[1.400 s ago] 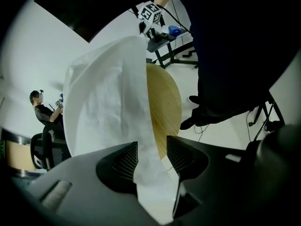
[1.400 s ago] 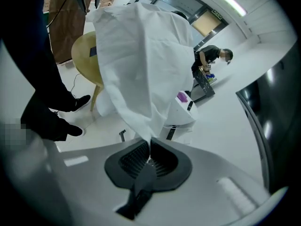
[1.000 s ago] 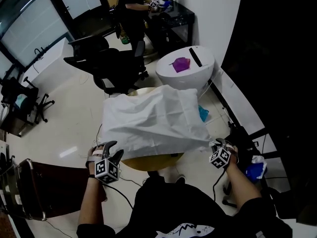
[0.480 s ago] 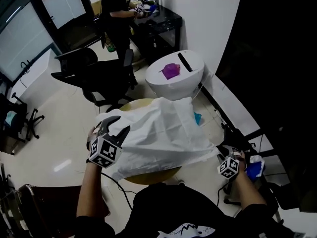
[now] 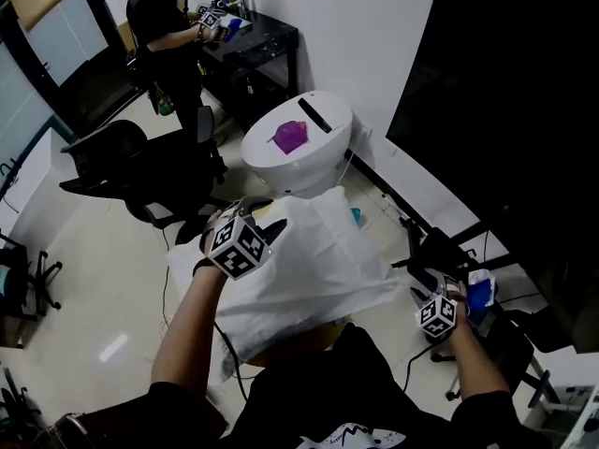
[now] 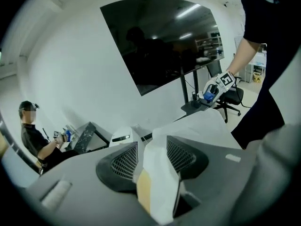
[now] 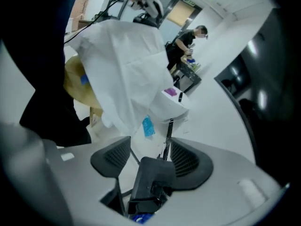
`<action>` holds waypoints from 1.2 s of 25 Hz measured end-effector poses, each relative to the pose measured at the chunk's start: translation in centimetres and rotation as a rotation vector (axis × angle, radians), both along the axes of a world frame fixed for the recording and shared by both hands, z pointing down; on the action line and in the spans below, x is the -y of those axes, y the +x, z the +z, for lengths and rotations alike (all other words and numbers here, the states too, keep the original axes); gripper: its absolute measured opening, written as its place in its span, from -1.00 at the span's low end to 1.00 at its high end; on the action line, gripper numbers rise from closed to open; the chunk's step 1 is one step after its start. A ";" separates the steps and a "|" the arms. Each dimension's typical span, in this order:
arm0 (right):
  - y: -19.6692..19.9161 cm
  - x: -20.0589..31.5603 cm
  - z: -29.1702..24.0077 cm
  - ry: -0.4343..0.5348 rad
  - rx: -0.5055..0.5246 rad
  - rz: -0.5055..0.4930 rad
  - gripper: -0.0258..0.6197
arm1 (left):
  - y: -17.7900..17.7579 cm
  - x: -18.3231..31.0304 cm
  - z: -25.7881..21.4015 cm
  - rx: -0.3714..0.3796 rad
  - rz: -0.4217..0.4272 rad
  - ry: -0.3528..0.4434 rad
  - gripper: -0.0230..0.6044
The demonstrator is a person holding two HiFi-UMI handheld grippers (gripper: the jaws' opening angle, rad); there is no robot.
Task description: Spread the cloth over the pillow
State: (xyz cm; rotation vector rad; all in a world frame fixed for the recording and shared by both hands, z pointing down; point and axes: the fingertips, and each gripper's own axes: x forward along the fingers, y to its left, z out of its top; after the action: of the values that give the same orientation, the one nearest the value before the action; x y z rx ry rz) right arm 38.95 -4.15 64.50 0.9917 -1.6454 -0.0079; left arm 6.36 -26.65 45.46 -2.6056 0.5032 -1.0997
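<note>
A white cloth (image 5: 318,269) lies draped over a bulky shape in front of me. My left gripper (image 5: 265,221) is raised at the cloth's far left edge and is shut on a fold of the cloth (image 6: 160,173), which stands between the jaws. My right gripper (image 5: 418,286) hangs just off the cloth's near right corner. Its jaws are opening and nothing is between them (image 7: 150,157); the cloth (image 7: 122,65) hangs clear of them. A tan yellow mass (image 7: 75,81) shows under the cloth's edge; the rest of what lies beneath is hidden.
A white round cabinet (image 5: 318,152) with a purple thing (image 5: 290,137) on it stands just behind the cloth. A black office chair (image 5: 140,166) is at the left. A person (image 5: 159,17) works at a black desk at the back. A black stand (image 5: 440,251) is beside my right gripper.
My left gripper has risen from the near left edge and swung forward and right with the cloth. My right gripper has come off the cloth's corner and its jaws have parted.
</note>
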 end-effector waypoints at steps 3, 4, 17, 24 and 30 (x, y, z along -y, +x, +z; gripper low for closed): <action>-1.9 2.5 -4.6 0.124 0.070 0.017 -0.07 | 1.8 1.8 2.5 -0.005 -0.036 -0.171 -0.34; -2.7 3.6 -6.3 0.167 0.094 0.009 -0.07 | 2.2 2.4 3.4 -0.019 -0.065 -0.248 -0.34; -12.1 16.4 -20.2 0.345 0.570 -0.173 -0.13 | 4.1 -0.7 4.7 0.027 0.012 -0.270 -0.92; -17.5 21.1 -22.5 0.237 0.792 -0.238 -0.47 | 2.3 -8.7 0.0 0.066 0.147 0.163 -0.92; -24.5 22.0 -19.5 -0.071 0.862 -0.312 -0.55 | 0.3 -15.1 0.7 0.061 0.172 0.148 -0.92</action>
State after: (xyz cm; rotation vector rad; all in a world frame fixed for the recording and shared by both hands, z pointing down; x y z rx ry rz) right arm 14.43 -26.13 44.98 0.7003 -2.5544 0.3031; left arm 6.68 -11.59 46.15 -2.4286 0.3262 -1.0414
